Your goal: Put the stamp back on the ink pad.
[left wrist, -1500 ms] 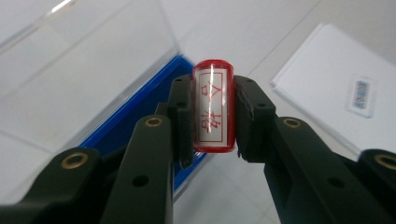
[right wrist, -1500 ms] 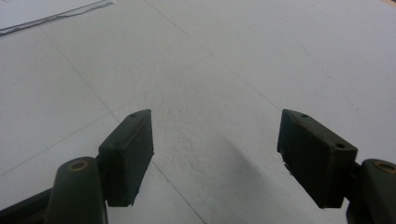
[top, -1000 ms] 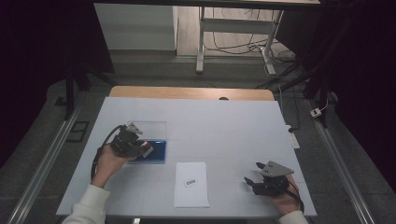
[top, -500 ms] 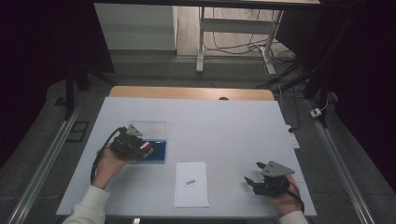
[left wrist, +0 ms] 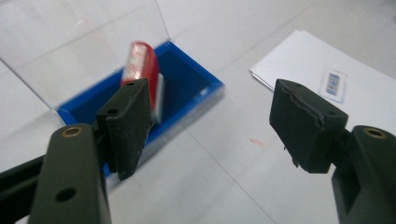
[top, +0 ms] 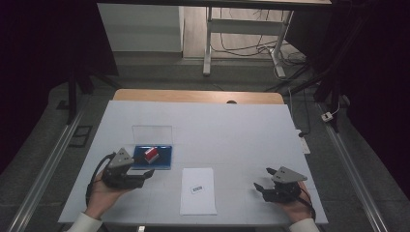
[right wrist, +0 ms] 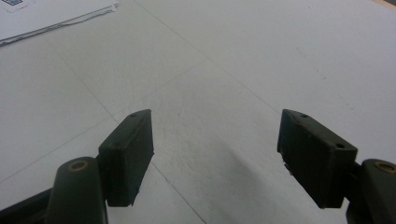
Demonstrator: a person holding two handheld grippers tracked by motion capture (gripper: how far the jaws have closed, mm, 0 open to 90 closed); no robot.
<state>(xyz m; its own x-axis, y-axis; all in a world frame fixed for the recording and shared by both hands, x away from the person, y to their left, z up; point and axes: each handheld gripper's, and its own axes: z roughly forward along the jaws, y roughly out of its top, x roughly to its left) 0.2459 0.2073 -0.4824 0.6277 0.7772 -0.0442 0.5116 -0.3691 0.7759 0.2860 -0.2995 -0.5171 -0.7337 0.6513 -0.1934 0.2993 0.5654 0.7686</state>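
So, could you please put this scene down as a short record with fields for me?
surface: white table
stamp: red stamp lying in the blue tray, free of both tools
tray lid: clear lid standing open behind the tray
paper: white sheet with a small printed mark, between the two hands
left tool: left tool beside the tray, jaws just opened, nothing between them
right tool: right tool low over bare table, jaws apart, nothing between them
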